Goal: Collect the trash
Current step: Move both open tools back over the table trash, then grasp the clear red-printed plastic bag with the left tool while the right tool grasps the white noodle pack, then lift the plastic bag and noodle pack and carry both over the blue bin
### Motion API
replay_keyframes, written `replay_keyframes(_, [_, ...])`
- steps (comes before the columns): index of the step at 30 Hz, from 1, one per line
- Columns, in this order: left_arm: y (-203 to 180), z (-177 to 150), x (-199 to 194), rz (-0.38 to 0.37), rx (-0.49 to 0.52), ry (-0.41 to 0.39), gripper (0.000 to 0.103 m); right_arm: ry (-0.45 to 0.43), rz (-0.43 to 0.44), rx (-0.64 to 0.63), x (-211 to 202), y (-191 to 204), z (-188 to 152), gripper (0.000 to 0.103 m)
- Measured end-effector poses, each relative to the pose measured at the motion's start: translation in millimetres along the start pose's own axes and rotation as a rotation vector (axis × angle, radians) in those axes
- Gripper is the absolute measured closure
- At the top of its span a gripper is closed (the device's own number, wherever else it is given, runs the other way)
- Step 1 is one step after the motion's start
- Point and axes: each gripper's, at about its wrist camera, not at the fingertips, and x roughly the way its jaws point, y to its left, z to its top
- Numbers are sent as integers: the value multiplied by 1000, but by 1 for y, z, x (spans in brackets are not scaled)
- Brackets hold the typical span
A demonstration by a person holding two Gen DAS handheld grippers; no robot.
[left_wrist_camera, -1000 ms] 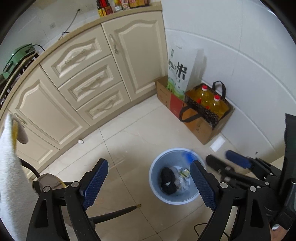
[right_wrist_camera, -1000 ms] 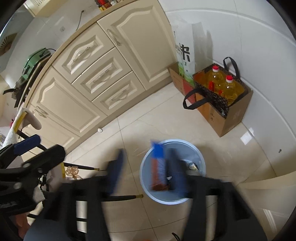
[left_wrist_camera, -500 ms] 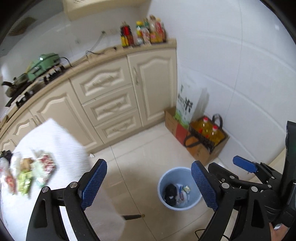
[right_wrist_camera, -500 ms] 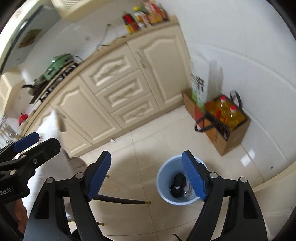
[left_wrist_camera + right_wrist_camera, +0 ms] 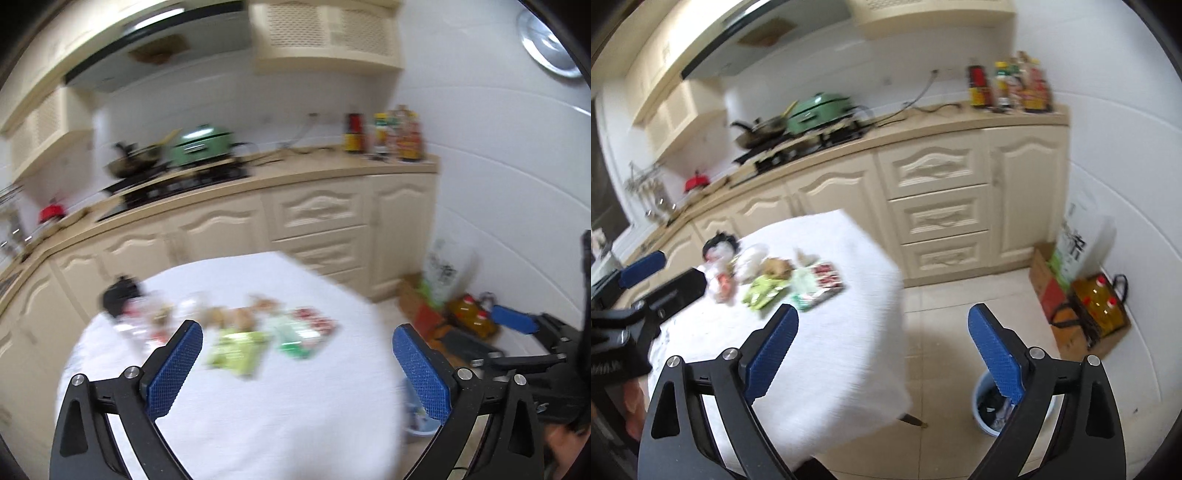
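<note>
Several pieces of trash lie on a white-clothed table (image 5: 258, 406): a green wrapper (image 5: 236, 350), a red-and-white packet (image 5: 314, 325), a black item (image 5: 120, 295) and crumpled bits. They also show in the right wrist view, with the green wrapper (image 5: 762, 290) and the red packet (image 5: 827, 278). My left gripper (image 5: 297, 354) is open and empty above the table's near side. My right gripper (image 5: 882, 343) is open and empty over the table's right edge. The blue trash bin (image 5: 990, 413) stands on the floor, partly hidden by my right finger.
Cream kitchen cabinets (image 5: 934, 206) and a counter with a green cooker (image 5: 812, 109) and bottles (image 5: 1008, 85) run behind the table. A cardboard box with oil bottles (image 5: 1100, 314) and a rice bag (image 5: 1078, 247) stand by the right wall.
Both grippers have swung up from the bin on the floor toward the table. The right gripper dropped a blue-and-red item into the bin and is open.
</note>
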Motion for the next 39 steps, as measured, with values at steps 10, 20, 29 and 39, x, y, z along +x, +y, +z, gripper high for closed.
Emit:
replay_keyframes(10, [142, -32, 73, 221, -165, 151, 1, 112, -3, -94, 83, 60, 11, 8])
replay_keyframes(20, [186, -58, 144, 259, -240, 331, 6, 245, -32, -204, 162, 77, 13, 7])
replay_keyframes(29, [196, -51, 160, 232, -235, 357, 59, 295, -49, -297, 199, 89, 11, 5])
replay_keyframes(39, [170, -26, 110, 228, -247, 256, 60, 283, -30, -269, 185, 81, 13, 33])
